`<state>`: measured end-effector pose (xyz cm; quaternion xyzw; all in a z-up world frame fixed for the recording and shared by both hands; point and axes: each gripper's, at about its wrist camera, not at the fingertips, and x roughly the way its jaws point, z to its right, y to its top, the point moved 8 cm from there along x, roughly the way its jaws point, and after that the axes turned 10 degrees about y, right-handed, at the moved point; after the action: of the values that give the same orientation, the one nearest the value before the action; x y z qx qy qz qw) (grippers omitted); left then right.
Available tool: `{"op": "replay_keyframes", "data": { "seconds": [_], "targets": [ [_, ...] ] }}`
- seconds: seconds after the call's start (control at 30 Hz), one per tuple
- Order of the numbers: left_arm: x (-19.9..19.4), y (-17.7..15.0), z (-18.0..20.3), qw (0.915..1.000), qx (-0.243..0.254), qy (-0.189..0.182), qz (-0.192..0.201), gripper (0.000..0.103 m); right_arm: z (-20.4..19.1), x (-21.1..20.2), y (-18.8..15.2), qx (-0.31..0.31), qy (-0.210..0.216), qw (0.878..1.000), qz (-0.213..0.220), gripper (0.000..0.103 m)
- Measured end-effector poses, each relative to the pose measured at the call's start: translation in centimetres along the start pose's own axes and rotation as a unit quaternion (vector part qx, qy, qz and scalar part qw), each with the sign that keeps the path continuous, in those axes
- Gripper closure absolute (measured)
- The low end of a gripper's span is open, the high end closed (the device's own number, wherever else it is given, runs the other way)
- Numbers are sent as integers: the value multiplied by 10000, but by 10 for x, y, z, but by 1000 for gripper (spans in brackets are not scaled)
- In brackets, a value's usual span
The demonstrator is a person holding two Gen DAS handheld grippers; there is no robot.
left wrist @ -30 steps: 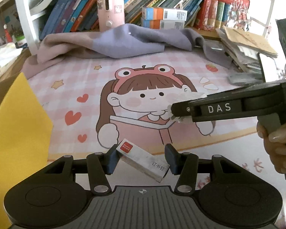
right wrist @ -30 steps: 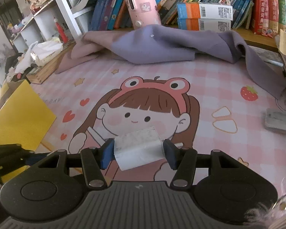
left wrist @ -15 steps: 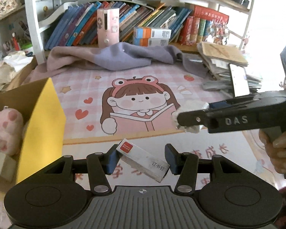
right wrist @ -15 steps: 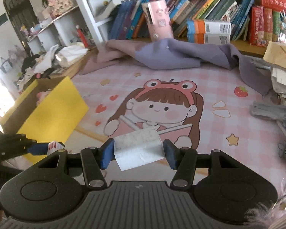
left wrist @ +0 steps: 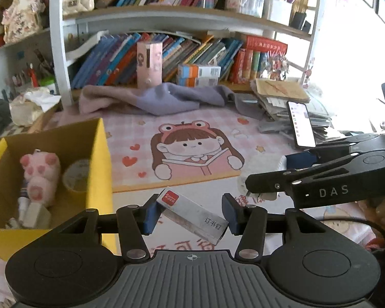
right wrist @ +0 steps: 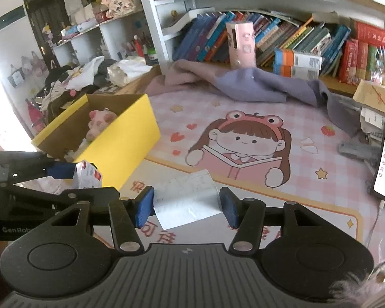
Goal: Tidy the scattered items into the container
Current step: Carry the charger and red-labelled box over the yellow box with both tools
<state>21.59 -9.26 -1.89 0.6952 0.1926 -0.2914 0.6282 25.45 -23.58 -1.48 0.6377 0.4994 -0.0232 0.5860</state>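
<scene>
My left gripper (left wrist: 190,214) is shut on a white staple box (left wrist: 192,215) with a red label, held in the air right of the yellow cardboard box (left wrist: 100,169). That box holds a pink plush toy (left wrist: 39,177), a tape roll (left wrist: 77,177) and small white items. My right gripper (right wrist: 187,205) is shut on a white tissue pack (right wrist: 187,199), held above the pink cartoon mat (right wrist: 243,141). In the right wrist view the yellow box (right wrist: 125,138) is at the left, with the left gripper (right wrist: 74,172) and staple box (right wrist: 87,174) in front of it.
A purple-grey cloth (left wrist: 154,97) lies at the mat's far edge under a bookshelf (left wrist: 166,59). A pink canister (left wrist: 149,64) stands behind it. A lit phone (left wrist: 301,124) leans on a paper stack (left wrist: 282,95) at the right. Clutter sits left of the box.
Both grippers have lifted and pulled back from the mat with their items. The yellow box's inside and its contents have come into view at the left.
</scene>
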Motion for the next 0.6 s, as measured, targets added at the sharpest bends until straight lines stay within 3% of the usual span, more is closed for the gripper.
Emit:
{"op": "replay_keyframes", "data": {
  "seconds": [0.3,0.6],
  "targets": [
    [-47,-39,-37,9999,-20,-30,101,53,-69,4,-19,-29,-39,10000,67,50],
    [-86,-92,-77,9998,-57,-143,-134,53,-146,13,-58,-104,-26,9999,-115,50]
  ]
}}
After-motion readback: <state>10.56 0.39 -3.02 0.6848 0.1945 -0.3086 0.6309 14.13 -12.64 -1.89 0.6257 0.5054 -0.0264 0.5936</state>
